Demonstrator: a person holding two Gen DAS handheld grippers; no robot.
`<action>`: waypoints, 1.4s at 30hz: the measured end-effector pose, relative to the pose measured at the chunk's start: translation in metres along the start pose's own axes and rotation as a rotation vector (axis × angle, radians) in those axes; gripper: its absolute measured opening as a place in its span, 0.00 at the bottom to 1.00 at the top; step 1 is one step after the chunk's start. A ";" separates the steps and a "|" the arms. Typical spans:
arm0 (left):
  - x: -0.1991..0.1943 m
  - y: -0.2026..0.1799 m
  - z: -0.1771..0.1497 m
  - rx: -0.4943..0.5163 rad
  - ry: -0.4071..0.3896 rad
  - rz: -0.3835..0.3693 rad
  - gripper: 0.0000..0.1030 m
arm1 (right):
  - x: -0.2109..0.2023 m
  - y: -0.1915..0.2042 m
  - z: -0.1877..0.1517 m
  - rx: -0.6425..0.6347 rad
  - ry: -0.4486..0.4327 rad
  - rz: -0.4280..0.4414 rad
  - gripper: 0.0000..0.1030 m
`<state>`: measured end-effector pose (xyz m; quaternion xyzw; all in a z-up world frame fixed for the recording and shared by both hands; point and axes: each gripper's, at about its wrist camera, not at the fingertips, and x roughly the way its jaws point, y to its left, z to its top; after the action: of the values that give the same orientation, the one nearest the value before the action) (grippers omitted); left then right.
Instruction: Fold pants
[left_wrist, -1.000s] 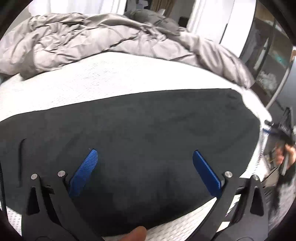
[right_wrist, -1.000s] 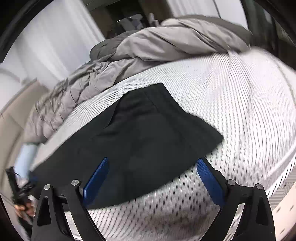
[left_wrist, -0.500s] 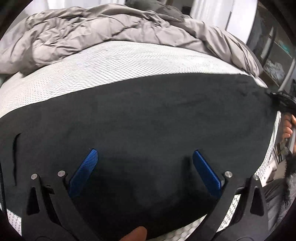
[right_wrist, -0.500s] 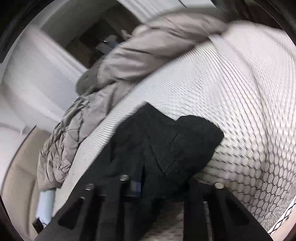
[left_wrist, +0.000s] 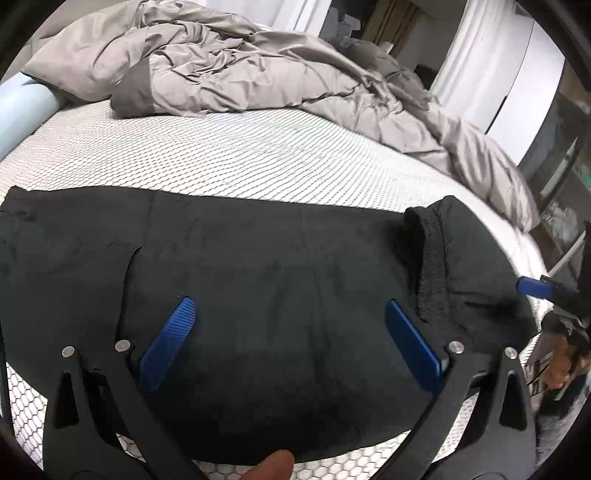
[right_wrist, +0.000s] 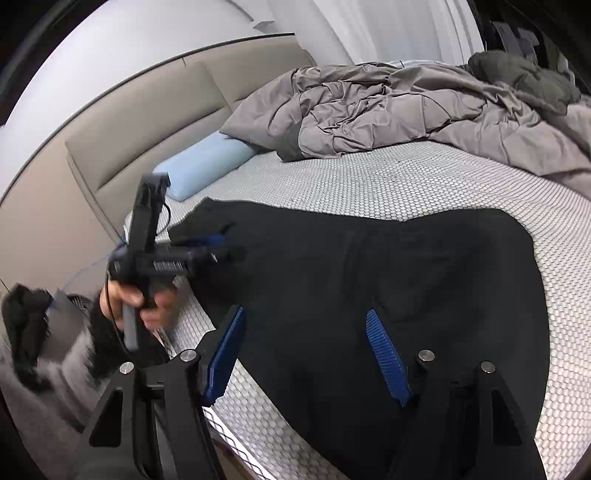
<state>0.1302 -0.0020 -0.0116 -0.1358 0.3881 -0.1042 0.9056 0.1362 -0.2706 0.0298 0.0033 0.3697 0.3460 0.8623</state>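
Black pants lie spread on the white honeycomb mattress, one end turned back in a rumpled fold at the right. My left gripper hovers open over the middle of the cloth, nothing between its pads. In the right wrist view the pants stretch across the near mattress edge. My right gripper hangs above their near edge, jaws opening, pads not pressing on anything. One blue finger of it shows at the right of the left wrist view. A hand holds the left gripper by the pants' far left end.
A crumpled grey duvet is piled along the far side of the bed. A light blue pillow lies against the beige padded headboard. The mattress edge drops off just below my right gripper.
My right gripper shut on the pants' end, swung it across over the rest and opened again, leaving that end folded over. My left gripper slid sideways along the pants, staying open.
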 end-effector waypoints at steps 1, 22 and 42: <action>0.001 -0.002 0.001 0.001 0.002 -0.012 0.99 | -0.009 -0.009 0.000 0.022 -0.035 -0.029 0.68; 0.112 -0.107 0.001 0.022 0.280 -0.319 0.84 | -0.003 -0.073 -0.051 0.045 0.097 -0.470 0.73; 0.064 -0.098 0.039 -0.060 0.059 -0.415 0.05 | 0.000 -0.080 -0.033 0.086 0.067 -0.406 0.73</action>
<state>0.1937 -0.1062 0.0028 -0.2367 0.3810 -0.2810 0.8485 0.1628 -0.3392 -0.0151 -0.0462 0.4057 0.1488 0.9006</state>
